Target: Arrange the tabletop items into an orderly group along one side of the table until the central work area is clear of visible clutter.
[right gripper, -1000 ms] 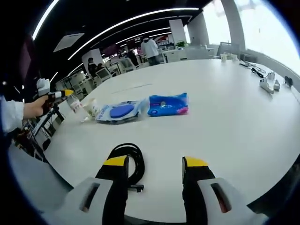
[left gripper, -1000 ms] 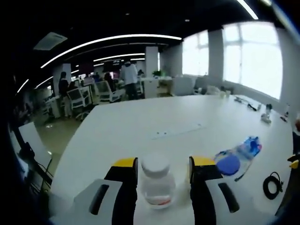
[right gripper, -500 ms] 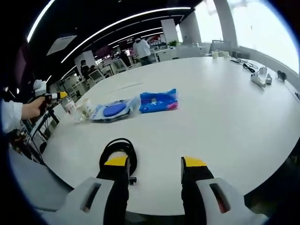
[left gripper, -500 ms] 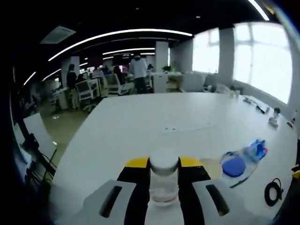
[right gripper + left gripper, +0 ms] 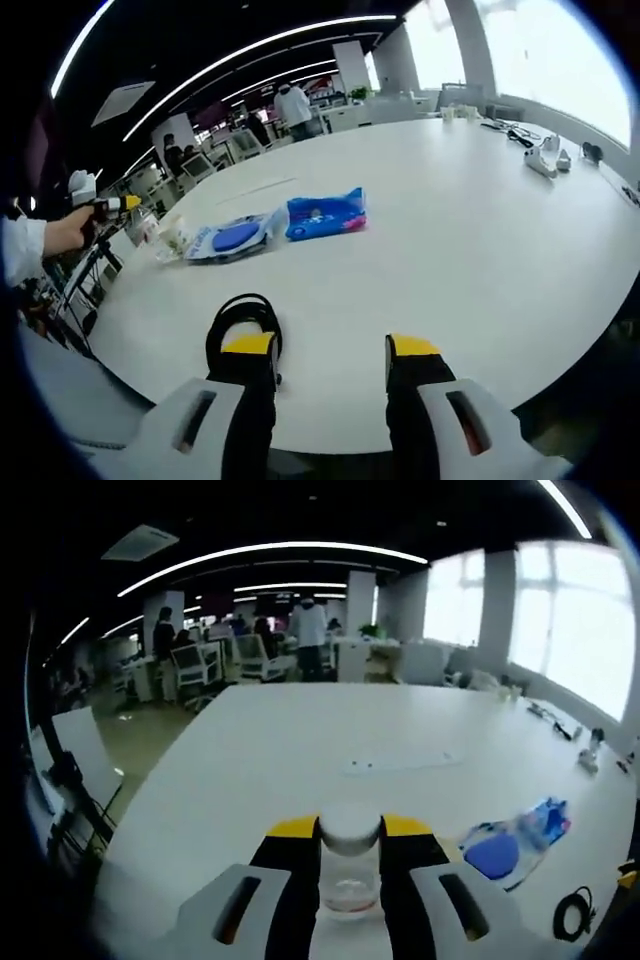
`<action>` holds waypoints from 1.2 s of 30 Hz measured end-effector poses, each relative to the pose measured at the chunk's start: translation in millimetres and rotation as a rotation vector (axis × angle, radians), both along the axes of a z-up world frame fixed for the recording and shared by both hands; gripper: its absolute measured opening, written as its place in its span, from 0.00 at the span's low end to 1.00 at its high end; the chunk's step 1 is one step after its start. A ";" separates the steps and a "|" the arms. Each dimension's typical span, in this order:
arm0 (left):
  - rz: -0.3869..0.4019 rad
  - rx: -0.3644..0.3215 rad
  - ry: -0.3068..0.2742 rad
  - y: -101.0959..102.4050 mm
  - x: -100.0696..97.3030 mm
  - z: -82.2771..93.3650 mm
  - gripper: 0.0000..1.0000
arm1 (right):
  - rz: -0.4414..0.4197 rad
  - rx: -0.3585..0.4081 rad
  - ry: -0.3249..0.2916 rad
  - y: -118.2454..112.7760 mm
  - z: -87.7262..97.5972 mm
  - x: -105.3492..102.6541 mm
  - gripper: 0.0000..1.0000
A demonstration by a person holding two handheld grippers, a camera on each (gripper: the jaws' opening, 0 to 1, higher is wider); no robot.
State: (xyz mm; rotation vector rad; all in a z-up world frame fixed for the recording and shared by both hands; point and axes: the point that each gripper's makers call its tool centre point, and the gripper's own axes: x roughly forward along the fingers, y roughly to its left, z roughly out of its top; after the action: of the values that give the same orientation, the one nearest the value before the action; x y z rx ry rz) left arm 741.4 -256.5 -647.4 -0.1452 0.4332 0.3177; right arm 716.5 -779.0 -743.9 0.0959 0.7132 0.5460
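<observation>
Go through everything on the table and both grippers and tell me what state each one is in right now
Left gripper: jaws shut on the small bottle.
Small bottle: upright, white cap on.
Right gripper: jaws open, holding nothing.
Black cable: coiled, by the right gripper's left jaw.
Blue packet: lying flat.
Clear pouch: lying flat.

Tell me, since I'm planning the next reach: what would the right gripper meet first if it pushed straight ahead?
Probably nothing: the right gripper faces bare white table. The black cable coil sits just off its left jaw; the blue packet lies farther left. Depth is uncertain.
</observation>
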 end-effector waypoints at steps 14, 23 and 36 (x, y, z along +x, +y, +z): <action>-0.013 0.018 0.003 -6.4 7.7 -8.2 0.18 | -0.014 0.006 0.018 -2.1 -4.6 -5.1 0.39; 0.000 0.021 0.016 -4.7 10.9 -10.5 0.18 | -0.010 -0.003 0.030 -3.5 -9.3 -8.6 0.39; -0.014 -0.003 0.019 -9.9 13.7 -15.0 0.20 | -0.019 0.008 0.034 -9.3 -13.1 -10.9 0.40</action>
State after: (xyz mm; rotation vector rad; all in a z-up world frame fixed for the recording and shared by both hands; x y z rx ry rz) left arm 755.1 -266.5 -662.3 -0.1422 0.4529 0.3046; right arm 705.6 -788.3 -757.0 0.1194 0.7428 0.5295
